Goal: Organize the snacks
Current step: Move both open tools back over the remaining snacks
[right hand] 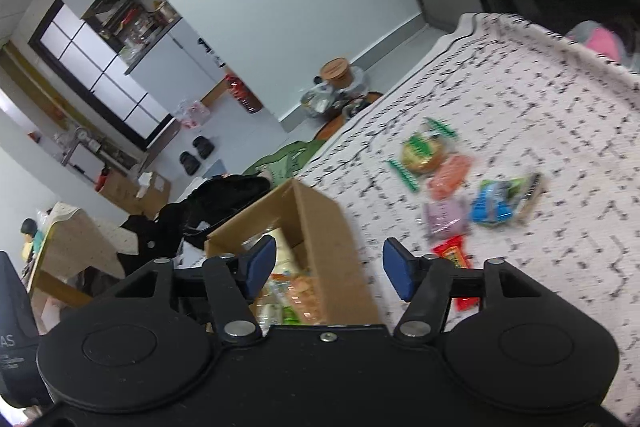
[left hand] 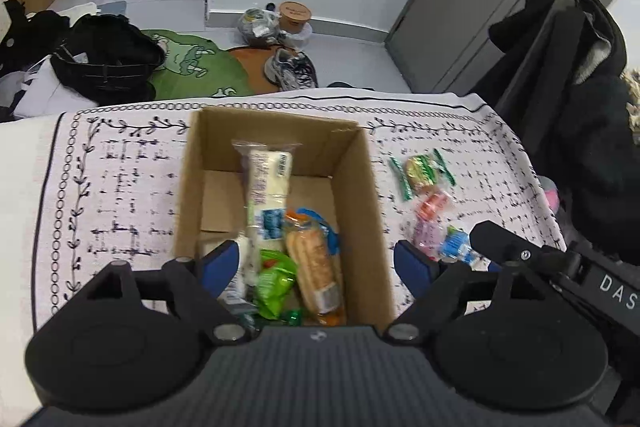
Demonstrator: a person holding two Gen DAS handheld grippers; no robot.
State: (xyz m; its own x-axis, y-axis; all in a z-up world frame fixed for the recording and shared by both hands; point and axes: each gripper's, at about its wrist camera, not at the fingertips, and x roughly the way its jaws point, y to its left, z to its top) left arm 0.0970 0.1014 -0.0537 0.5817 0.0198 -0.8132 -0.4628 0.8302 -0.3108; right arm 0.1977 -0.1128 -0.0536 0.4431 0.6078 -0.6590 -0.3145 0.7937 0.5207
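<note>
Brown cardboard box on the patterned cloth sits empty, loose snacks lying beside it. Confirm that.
Not empty. The left wrist view shows the brown cardboard box already holding snacks, including a long white packet. The loose snacks do lie beside it.

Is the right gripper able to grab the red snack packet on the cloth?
Probably yes. The right gripper is open and empty, and the red snack packet lies flat on the tablecloth just beyond its right finger, with nothing on top of it and the cardboard box off to the side.
</note>
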